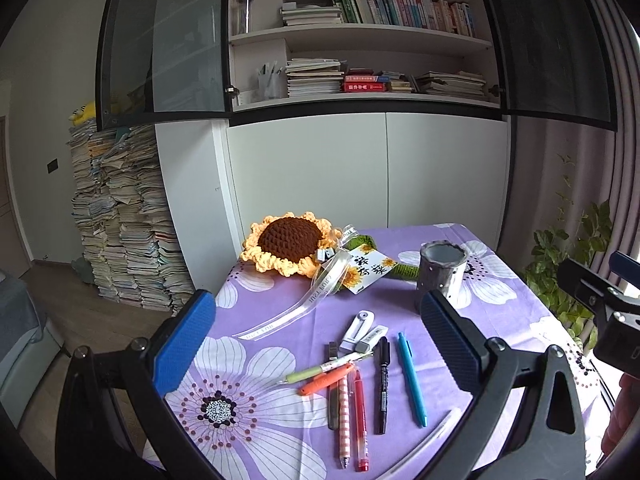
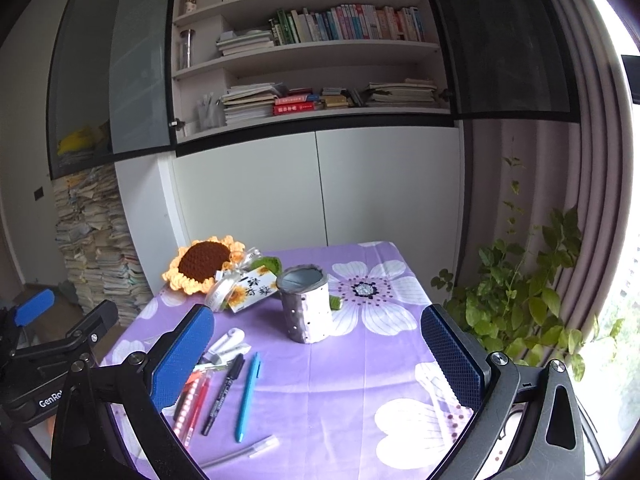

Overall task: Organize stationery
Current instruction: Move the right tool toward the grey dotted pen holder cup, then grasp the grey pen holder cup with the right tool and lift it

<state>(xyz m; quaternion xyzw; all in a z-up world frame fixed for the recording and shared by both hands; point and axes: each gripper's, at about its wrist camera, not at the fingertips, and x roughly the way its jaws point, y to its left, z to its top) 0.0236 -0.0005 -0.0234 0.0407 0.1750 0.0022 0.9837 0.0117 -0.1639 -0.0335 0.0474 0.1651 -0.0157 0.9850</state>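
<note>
Pens (image 1: 360, 396) lie loose in a fan on the near bench, none yet in the cup (image 1: 443, 272). Blue pen (image 2: 248, 396) lies apart at the right of the fan, black marker (image 2: 224, 392) just beside it; red and striped ones overlap. Correction tape (image 1: 354, 330) and eraser (image 1: 370, 340) sit just behind.

Judgement: pens light, stiff, smooth-barrelled, likely to roll; take mid-barrel, across the shaft. Blue one easiest, nothing touching it. Cup looks light, may tip.

Left claw (image 1: 316, 356) wide, empty, above the fan. Right claw (image 2: 320, 364) wide, empty, nearer the cup.

Bench wears a purple flowered cloth (image 2: 360, 380), soft. Crochet sunflower (image 1: 290, 246) behind. Bookshelves (image 1: 360, 40), paper stacks (image 1: 120, 220), a plant (image 2: 520, 300).
</note>
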